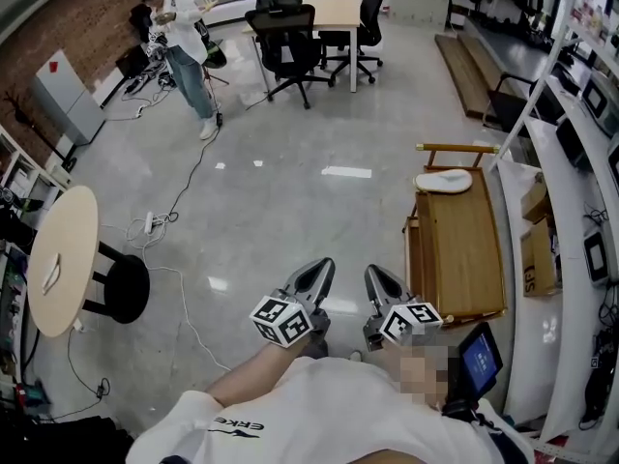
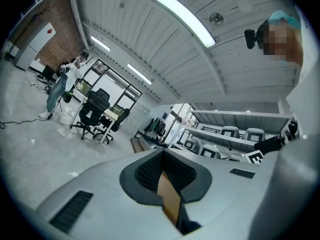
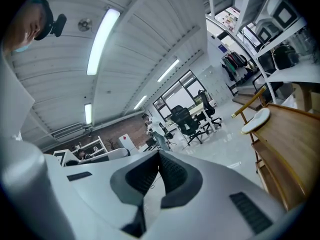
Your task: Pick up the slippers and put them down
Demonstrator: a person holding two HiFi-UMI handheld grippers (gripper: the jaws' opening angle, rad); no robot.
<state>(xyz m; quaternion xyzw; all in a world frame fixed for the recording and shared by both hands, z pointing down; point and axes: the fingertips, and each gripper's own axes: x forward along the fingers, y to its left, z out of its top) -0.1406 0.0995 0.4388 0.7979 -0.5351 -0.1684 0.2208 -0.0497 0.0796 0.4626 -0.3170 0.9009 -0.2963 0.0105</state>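
The left claw [image 1: 322, 267] and right claw [image 1: 373, 273] hang side by side just left of the wooden desk's [image 1: 464, 249] near end, each pinched together with nothing between the jaws. A white slipper [image 1: 443, 180] lies on the desk's far end. Black chairs [image 1: 290, 42] stand well beyond the desk.

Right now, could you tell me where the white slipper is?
The white slipper lies right of centre in the head view, on the far end of the wooden rack, beyond the right gripper.

Office chairs [image 1: 290, 42] stand on glossy grey floor [image 1: 290, 201].
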